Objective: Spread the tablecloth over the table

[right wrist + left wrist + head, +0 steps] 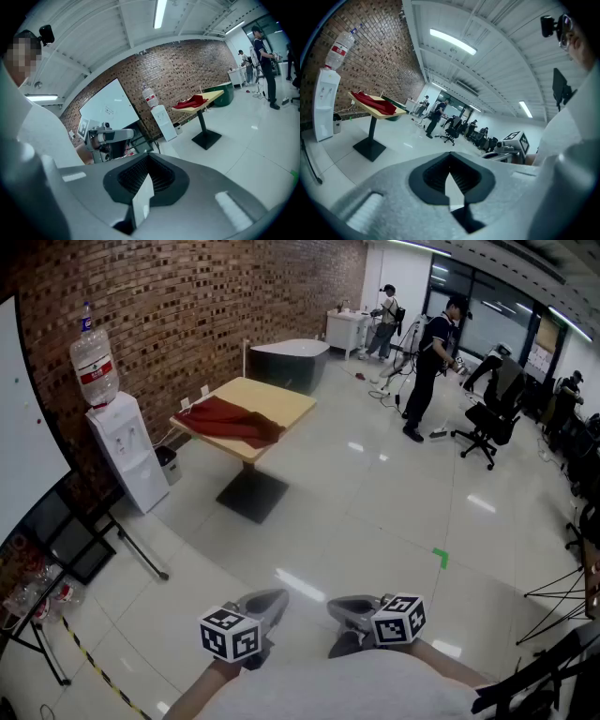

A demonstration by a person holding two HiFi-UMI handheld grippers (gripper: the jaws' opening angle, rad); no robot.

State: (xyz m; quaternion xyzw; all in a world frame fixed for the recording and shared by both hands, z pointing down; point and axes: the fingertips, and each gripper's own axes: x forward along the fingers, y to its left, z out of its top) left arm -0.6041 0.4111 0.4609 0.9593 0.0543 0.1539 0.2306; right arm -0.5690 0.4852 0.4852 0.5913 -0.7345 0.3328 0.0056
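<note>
A crumpled red tablecloth lies bunched on the near left part of a square wooden pedestal table by the brick wall, several steps away. Both grippers are held close to the person's body at the bottom of the head view, far from the table. The left gripper is shut with nothing in it, and so is the right gripper. In the left gripper view the shut jaws face the table and cloth. In the right gripper view the right gripper is also shut and bare, with the cloth far off.
A white water dispenser stands left of the table, with a small bin beside it. A dark tub sits behind the table. People and an office chair are at the back right. A whiteboard stand is at the near left.
</note>
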